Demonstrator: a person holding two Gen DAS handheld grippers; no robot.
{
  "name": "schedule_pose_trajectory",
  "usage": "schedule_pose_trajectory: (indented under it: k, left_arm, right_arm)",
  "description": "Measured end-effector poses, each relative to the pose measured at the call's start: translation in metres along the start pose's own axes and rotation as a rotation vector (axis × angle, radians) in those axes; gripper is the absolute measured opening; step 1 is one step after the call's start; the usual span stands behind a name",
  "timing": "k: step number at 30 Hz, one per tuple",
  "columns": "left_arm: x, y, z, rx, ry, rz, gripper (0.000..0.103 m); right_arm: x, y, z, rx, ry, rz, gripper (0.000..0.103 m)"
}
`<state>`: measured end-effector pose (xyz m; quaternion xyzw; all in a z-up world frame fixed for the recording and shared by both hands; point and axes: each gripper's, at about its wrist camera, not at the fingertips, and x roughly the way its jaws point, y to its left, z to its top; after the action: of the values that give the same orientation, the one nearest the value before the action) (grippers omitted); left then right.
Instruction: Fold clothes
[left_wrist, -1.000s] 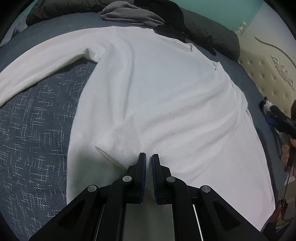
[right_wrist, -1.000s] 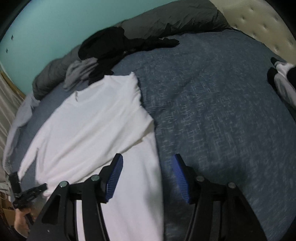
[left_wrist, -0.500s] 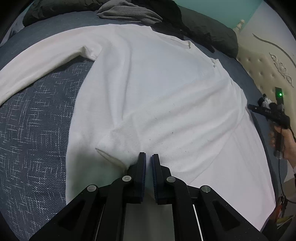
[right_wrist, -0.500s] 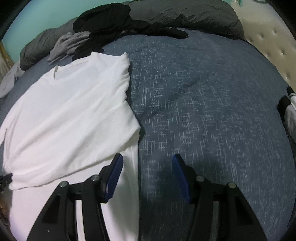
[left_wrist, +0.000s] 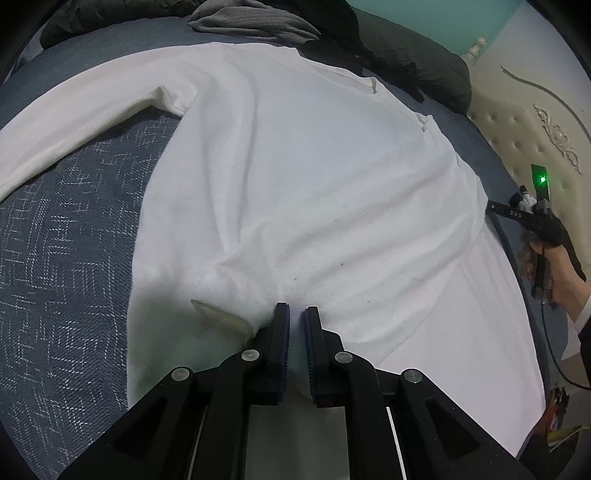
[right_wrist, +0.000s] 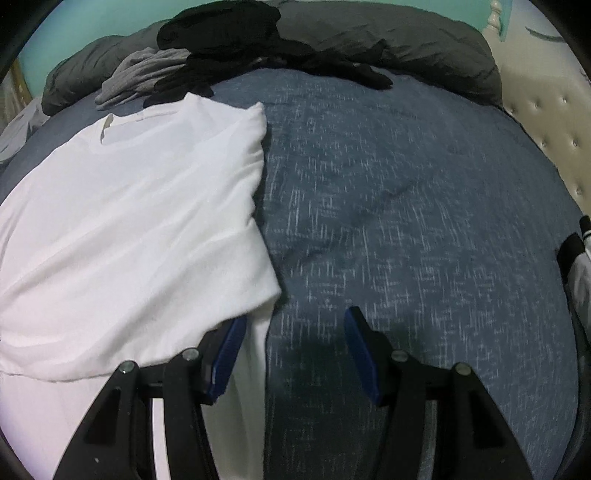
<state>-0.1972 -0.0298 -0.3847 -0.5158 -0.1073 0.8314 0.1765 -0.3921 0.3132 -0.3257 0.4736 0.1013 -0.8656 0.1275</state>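
While the white long-sleeved shirt (left_wrist: 295, 177) lies spread on the blue bed cover (left_wrist: 66, 258), with 1 sleeve already folded across its body and the other sleeve (left_wrist: 74, 122) reaching out toward the bed's left edge, the fold is only part done. The left gripper (left_wrist: 294, 317) has its jaws drawn almost together, just at the cuff end of the folded sleeve; fabric seems to sit between the pads, though the narrow gap makes that hard to confirm. The right gripper (right_wrist: 293, 325) stands about half open with nothing in it, hovering at the shirt's folded right edge, its left finger over white cloth and its right finger over bare cover.

Several things could go wrong from here. If the left pads hold only a thin pinch of cuff, a pull could slip it free and let the sleeve spring back. If they hold 2 layers, lifting would drag the body and wrinkle it. The right gripper, closing where it is, might catch the cover along with the shirt's edge. The dark clothes pile (right_wrist: 229, 40) near the collar, by the bed's far edge, could snag the shirt if it slides that way.
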Motion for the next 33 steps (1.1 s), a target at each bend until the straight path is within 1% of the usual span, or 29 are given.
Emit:
schedule_pose_trajectory:
  k: [2, 4, 5, 7, 8, 9, 12, 14, 15, 16, 17, 18, 19, 20, 21, 22, 25, 27, 30, 33]
  left_arm:
    - [-0.001, 0.001, 0.0, -0.001, 0.0, -0.002, 0.008]
    - [-0.001, 0.0, -0.001, 0.002, -0.001, 0.001, 0.008]
    - [-0.002, 0.0, -0.001, 0.003, -0.001, 0.003, 0.008]
    - [-0.002, -0.001, 0.0, 0.003, 0.0, 0.004, 0.008]
    - [-0.002, -0.001, 0.0, 0.002, 0.0, 0.002, 0.008]
    - [-0.003, 0.0, 0.0, 0.001, 0.001, 0.001, 0.008]
    - [-0.003, -0.001, 0.001, -0.001, 0.004, -0.006, 0.01]
    - [-0.003, -0.003, 0.001, 0.004, 0.006, -0.025, 0.019]
    - [-0.003, -0.005, 0.001, 0.013, 0.009, -0.046, 0.036]
    - [-0.003, -0.009, 0.002, 0.026, 0.011, -0.074, 0.061]
    - [-0.002, -0.015, 0.002, 0.047, 0.01, -0.075, 0.069]
    - [-0.001, -0.022, 0.003, 0.073, 0.004, -0.044, 0.063]
    - [-0.001, -0.025, 0.003, 0.074, -0.009, -0.004, 0.038]
    - [-0.002, -0.023, 0.004, 0.047, -0.022, 0.022, 0.029]
    - [-0.004, -0.018, 0.007, 0.02, -0.026, 0.003, 0.022]
    - [-0.006, -0.015, 0.009, 0.004, -0.028, -0.022, 0.017]
    - [-0.009, -0.014, 0.011, -0.01, -0.022, -0.042, 0.017]
    - [-0.01, -0.02, 0.012, 0.004, -0.022, -0.025, 0.017]
    - [-0.019, -0.027, 0.013, 0.023, -0.021, -0.025, 0.017]
    - [-0.03, -0.027, 0.014, 0.048, -0.024, 0.001, 0.017]
  right_arm:
    - [0.001, 0.001, 0.001, -0.003, -0.006, 0.014, 0.055]
    - [0.001, 0.003, 0.002, -0.016, -0.01, 0.026, 0.047]
    - [0.001, 0.005, 0.003, -0.025, -0.012, 0.028, 0.045]
    - [0.002, 0.008, 0.004, -0.034, -0.016, 0.047, 0.033]
    - [0.002, 0.009, 0.004, -0.036, -0.017, 0.057, 0.03]
    - [0.002, 0.011, 0.005, -0.037, -0.016, 0.062, 0.028]
    - [0.003, 0.012, 0.003, -0.031, -0.014, 0.072, 0.025]
    - [0.003, 0.012, 0.003, -0.026, -0.013, 0.08, 0.022]
    - [0.003, 0.012, 0.003, -0.024, -0.013, 0.085, 0.018]
    - [0.003, 0.012, 0.003, -0.021, -0.013, 0.09, 0.016]
    - [0.002, 0.012, 0.003, -0.021, -0.013, 0.092, 0.012]
    - [0.002, 0.013, 0.003, -0.021, -0.013, 0.092, 0.01]
    - [0.001, 0.013, 0.003, -0.022, -0.013, 0.092, 0.01]
    - [0.001, 0.013, 0.003, -0.022, -0.013, 0.092, 0.01]
    - [0.001, 0.012, 0.003, -0.021, -0.014, 0.093, 0.01]
    - [0.001, 0.012, 0.003, -0.02, -0.017, 0.095, 0.01]
    - [0.0, 0.009, 0.002, -0.015, -0.018, 0.098, 0.01]
    - [-0.001, 0.008, 0.001, -0.012, -0.017, 0.1, 0.01]
    - [0.0, 0.006, 0.001, -0.013, -0.01, 0.097, 0.01]
    - [0.0, 0.006, -0.001, -0.012, -0.002, 0.093, 0.01]
